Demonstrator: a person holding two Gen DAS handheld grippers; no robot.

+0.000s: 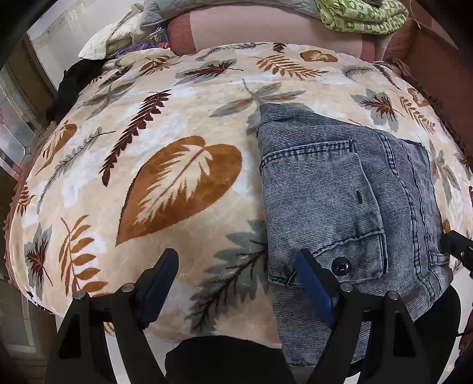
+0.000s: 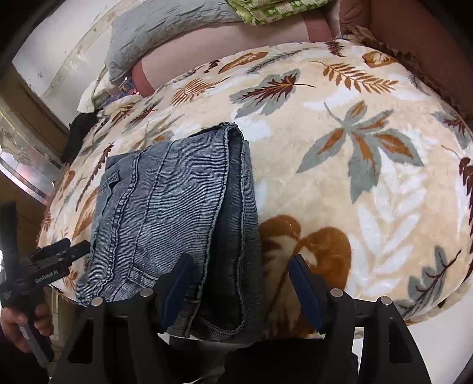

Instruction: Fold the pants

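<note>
Cream plush bedding printed with rust, brown and grey leaves, the blanket, fills both views, with a pink sheet and a green patterned cloth beyond its far edge. On it lie the pants, blue-grey denim folded into a thick rectangle at the near edge of the bed, the near end hanging slightly over.

Seen from the left wrist, the left gripper hovers with its jaws wide apart and nothing between them; the folded pants sit to its right, and one blue-padded finger stands over their near left corner, beside a dark button on a pocket flap. Whether that finger touches the cloth cannot be told.

From the right wrist, the right gripper also stands open, its jaws spread on either side of the near right edge of the pants, the pads not pressing on the denim. Only this view shows the stacked hems along the right side and a hand holding the left tool's handle at the far left. Only the left view shows the button and pocket.
</note>
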